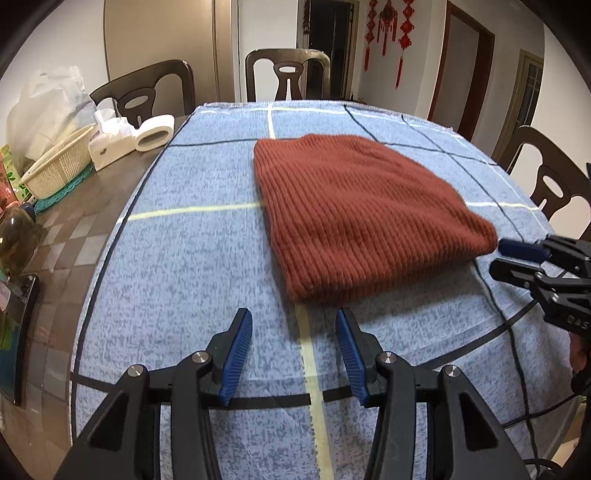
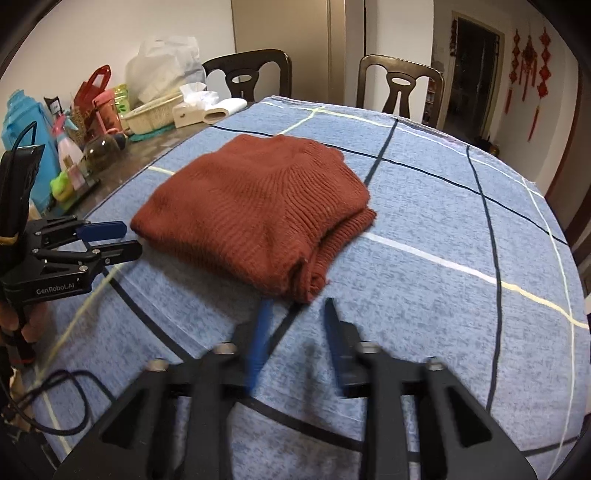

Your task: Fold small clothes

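Right gripper [image 2: 295, 314], jaws apart, sits just before folded sweater [image 2: 255, 206].

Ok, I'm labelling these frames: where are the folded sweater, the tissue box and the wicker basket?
folded sweater [image 2: 255, 206]: right wrist view, middle of its top layer.
tissue box [image 1: 109, 149]: left wrist view, its white side.
wicker basket [image 1: 59, 166]: left wrist view, its outer wall.

Home dining room: dark wooden chairs [image 1: 287, 74] round cloth-covered table [image 1: 184, 258], red knot ornaments [image 1: 386, 27] on wall.

The folded sweater [image 1: 354, 218] lies on the cloth [image 1: 192, 258], a basket [image 1: 55, 166] beyond its left edge.
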`<state>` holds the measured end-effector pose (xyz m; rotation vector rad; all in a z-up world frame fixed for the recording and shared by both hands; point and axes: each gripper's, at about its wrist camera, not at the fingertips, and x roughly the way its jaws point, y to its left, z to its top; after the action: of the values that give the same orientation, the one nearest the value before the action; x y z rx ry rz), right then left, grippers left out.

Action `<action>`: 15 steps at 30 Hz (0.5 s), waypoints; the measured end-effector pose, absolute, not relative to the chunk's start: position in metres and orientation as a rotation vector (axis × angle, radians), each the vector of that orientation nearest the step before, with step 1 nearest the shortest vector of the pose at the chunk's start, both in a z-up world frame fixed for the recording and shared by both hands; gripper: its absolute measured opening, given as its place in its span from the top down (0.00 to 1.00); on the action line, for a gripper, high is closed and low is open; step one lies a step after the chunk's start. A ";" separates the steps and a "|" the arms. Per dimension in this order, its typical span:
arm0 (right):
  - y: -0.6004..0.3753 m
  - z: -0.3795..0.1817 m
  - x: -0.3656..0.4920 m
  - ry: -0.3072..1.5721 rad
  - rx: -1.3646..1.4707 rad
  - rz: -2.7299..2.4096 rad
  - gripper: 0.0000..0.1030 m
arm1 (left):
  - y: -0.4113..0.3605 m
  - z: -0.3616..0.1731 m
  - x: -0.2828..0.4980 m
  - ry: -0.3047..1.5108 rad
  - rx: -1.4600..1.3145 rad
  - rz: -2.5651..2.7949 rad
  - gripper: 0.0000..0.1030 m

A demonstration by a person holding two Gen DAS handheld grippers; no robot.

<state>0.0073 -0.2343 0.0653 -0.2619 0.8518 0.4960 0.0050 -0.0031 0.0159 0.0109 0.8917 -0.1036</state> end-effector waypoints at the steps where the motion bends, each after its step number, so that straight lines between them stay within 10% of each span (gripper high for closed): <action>1: -0.236 0.064 0.007 0.854 -0.261 0.494 0.52 | -0.003 0.013 0.006 0.900 0.012 -0.097 0.51; 15: -0.237 0.047 0.012 0.893 -0.266 0.482 0.45 | -0.009 0.009 0.004 0.897 0.015 -0.090 0.35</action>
<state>0.0121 -0.2368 0.0466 -0.2663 0.8926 0.4817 0.0036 -0.0093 0.0091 0.0154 0.8973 -0.0898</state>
